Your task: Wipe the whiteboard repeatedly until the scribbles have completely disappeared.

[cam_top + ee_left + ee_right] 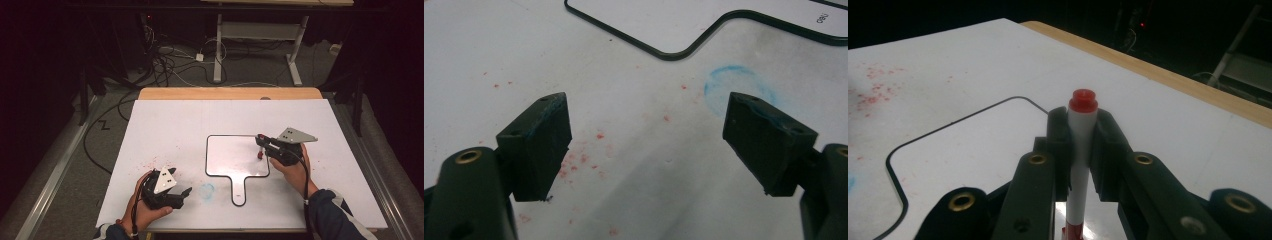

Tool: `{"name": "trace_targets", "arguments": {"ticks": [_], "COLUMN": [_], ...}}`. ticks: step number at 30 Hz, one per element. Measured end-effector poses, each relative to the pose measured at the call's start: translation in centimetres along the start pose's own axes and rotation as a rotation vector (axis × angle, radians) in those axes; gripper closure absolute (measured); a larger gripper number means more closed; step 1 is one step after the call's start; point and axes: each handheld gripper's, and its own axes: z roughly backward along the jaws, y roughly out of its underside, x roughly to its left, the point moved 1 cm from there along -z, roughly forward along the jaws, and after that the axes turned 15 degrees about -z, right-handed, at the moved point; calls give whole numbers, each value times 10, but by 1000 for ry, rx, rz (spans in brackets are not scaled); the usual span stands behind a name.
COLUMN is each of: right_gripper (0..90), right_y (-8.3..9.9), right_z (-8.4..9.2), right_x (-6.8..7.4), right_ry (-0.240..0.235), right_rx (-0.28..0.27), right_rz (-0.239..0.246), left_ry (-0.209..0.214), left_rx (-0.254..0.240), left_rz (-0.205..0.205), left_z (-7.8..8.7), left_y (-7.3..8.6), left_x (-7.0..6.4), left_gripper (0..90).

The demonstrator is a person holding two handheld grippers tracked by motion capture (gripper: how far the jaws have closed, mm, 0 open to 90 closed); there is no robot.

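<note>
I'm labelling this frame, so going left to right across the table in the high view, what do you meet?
Left gripper → blue smudge → small whiteboard → red marker → right gripper, shut on the marker.

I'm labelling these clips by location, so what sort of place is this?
Probably a lab or workshop set up for recording. A white-covered table carries a small handled whiteboard, the right gripper clamps a red marker, and loose cables lie on the dark floor near another desk frame.
</note>
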Motion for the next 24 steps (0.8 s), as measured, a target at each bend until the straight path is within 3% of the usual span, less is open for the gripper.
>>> {"name": "trace_targets", "arguments": {"ticks": [4, 9, 18, 24], "right_gripper": [814, 814, 814, 813], "right_y": [0, -1, 3, -1], "right_z": [-4, 3, 23, 29], "right_x": [0, 1, 3, 5], "right_ry": [12, 37, 12, -4], "right_rx": [-17, 20, 66, 50], "right_rz": [12, 38, 0, -19], "left_ry": [0, 1, 1, -5], "left_rx": [0, 5, 4, 3], "left_rz": [0, 1, -2, 0], "left_z": [0, 0, 0, -1], "left_y": [0, 1, 0, 1], "left_x": [0, 1, 1, 3], "left_gripper": [186, 186, 187, 187]}}
